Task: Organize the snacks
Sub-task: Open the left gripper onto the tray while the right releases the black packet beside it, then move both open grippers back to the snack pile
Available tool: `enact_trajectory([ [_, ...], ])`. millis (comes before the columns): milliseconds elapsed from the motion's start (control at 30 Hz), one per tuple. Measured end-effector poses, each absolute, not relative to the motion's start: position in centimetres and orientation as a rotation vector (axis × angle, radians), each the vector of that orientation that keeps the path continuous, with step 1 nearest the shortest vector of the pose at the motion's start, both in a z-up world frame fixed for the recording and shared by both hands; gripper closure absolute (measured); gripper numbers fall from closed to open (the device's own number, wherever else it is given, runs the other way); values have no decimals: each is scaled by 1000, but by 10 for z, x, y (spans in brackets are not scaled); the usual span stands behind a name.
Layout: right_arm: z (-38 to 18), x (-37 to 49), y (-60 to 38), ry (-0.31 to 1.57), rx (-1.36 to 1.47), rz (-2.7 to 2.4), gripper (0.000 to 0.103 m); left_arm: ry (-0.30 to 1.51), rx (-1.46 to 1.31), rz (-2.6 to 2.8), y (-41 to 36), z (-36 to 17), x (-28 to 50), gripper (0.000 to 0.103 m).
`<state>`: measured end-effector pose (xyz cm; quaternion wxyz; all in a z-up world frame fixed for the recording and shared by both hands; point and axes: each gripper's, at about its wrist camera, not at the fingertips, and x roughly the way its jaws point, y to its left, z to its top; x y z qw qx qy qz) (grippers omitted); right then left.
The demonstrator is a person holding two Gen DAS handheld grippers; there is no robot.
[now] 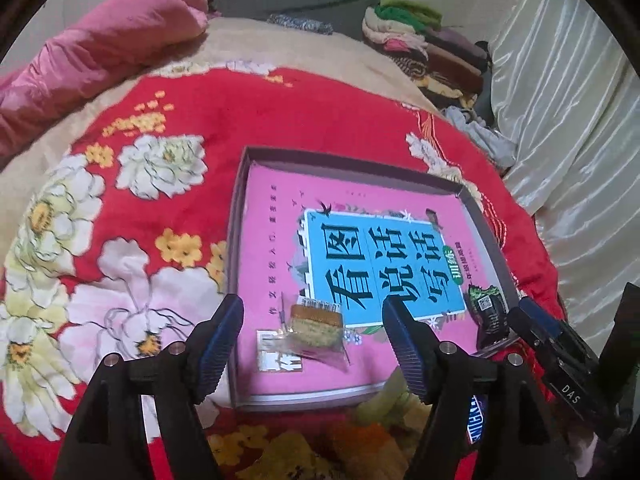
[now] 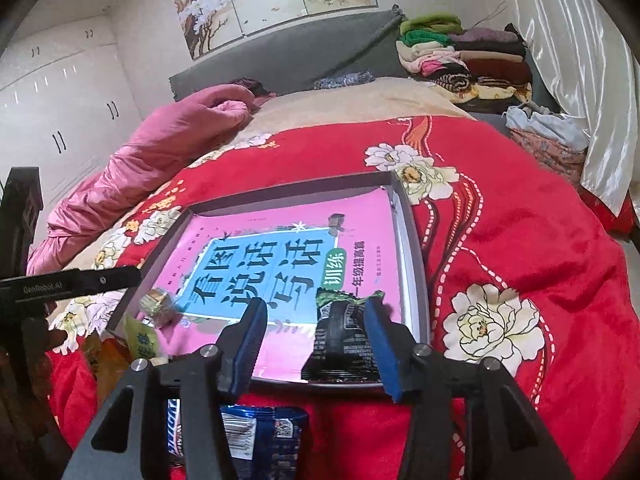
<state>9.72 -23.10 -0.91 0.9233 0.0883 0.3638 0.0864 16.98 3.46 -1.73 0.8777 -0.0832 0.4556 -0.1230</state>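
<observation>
A shallow grey box (image 1: 348, 160) lies on the red flowered bedspread, with a pink book (image 1: 272, 220) flat inside it. A clear-wrapped cake snack (image 1: 320, 328) rests on the book between the fingers of my left gripper (image 1: 314, 344), which stands open above it without touching. A dark green-black packet (image 1: 490, 312) lies in the box's near right corner. In the right wrist view that dark packet (image 2: 344, 344) sits between the spread fingers of my right gripper (image 2: 316, 336), which is open. The clear snack (image 2: 156, 304) lies at the box's (image 2: 288, 188) near left.
A blue Snickers packet (image 2: 256, 432) and yellow snack packets (image 2: 140, 344) lie on the bedspread in front of the box. A pink quilt (image 2: 152, 152) is bunched at the left, folded clothes (image 2: 460, 56) are stacked at the headboard, and a white curtain (image 2: 580, 60) hangs on the right.
</observation>
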Motion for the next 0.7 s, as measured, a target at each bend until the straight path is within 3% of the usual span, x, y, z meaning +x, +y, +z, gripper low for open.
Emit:
enact_trajectory([
  [700,8,78,-217,708,140,219,46,914,-176,-204,72,4,136,27],
])
